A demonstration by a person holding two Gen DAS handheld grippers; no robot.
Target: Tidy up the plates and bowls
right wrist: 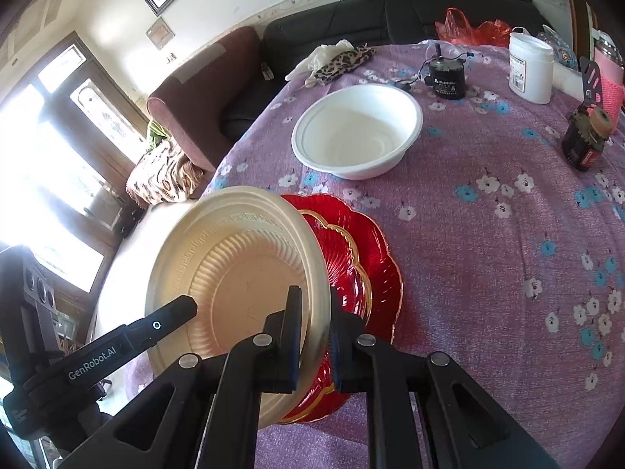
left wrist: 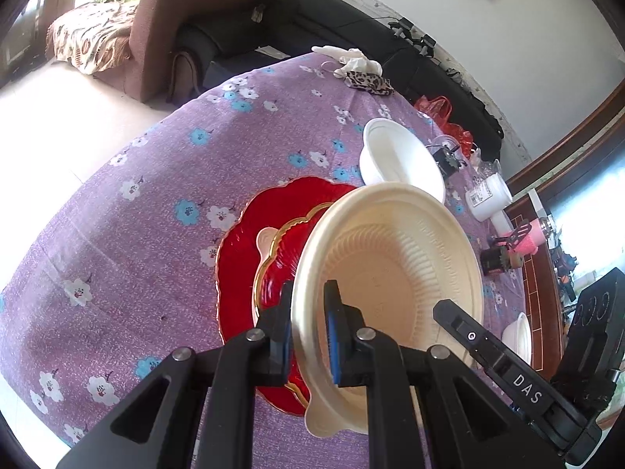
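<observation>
Left wrist view: the left gripper (left wrist: 310, 328) is clamped on the near rim of the cream bowl (left wrist: 390, 273), which hangs tilted over the stacked red plates (left wrist: 250, 242) on the purple floral cloth (left wrist: 136, 203), seemingly so it can come down onto that stack; the other tool's finger inside the bowl reads "DAS". A white bowl (left wrist: 398, 160) sits apart, farther back. Right wrist view: the right gripper (right wrist: 316, 336) pinches the opposite rim of the cream bowl (right wrist: 234, 273), sharing the load; the far tool reads "GenRobot.AI". Raised lettering circles the bowl's rim, illegible, as is the white jar (right wrist: 531, 70) label.
</observation>
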